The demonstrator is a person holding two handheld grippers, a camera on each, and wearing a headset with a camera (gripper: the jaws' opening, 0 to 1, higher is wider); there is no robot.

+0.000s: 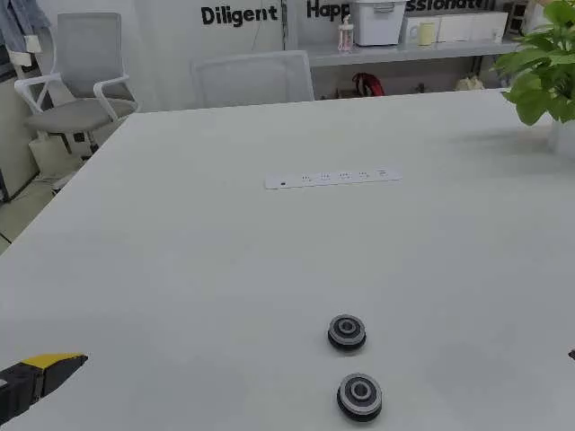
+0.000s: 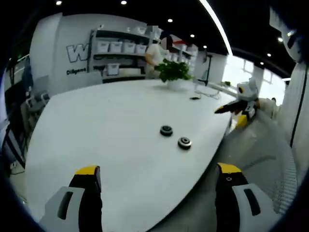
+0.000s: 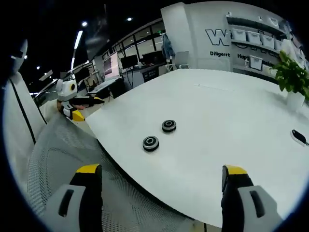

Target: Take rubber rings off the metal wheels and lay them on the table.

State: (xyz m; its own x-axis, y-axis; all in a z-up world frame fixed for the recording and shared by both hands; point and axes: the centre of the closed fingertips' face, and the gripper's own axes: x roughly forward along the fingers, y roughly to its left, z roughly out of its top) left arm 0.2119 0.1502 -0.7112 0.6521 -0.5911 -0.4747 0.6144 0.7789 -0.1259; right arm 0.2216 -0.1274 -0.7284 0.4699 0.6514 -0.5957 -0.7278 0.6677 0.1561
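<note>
White table (image 1: 180, 233), broad room round two wheels (image 1: 347, 331) (image 1: 359, 396) near its edge; left claw (image 2: 157, 193), right claw (image 3: 159, 193) gaping, empty.

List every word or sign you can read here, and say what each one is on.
"Diligent": black lettering on the white wall.
"Happ": same wall, the rest hidden behind a storage box.
"ssionate": same wall, right of that box, cropped at the top.
"W": large letter on the wall in the left gripper view, the rest behind shelves.
Power strip and metal wheels: no markings legible.
</note>
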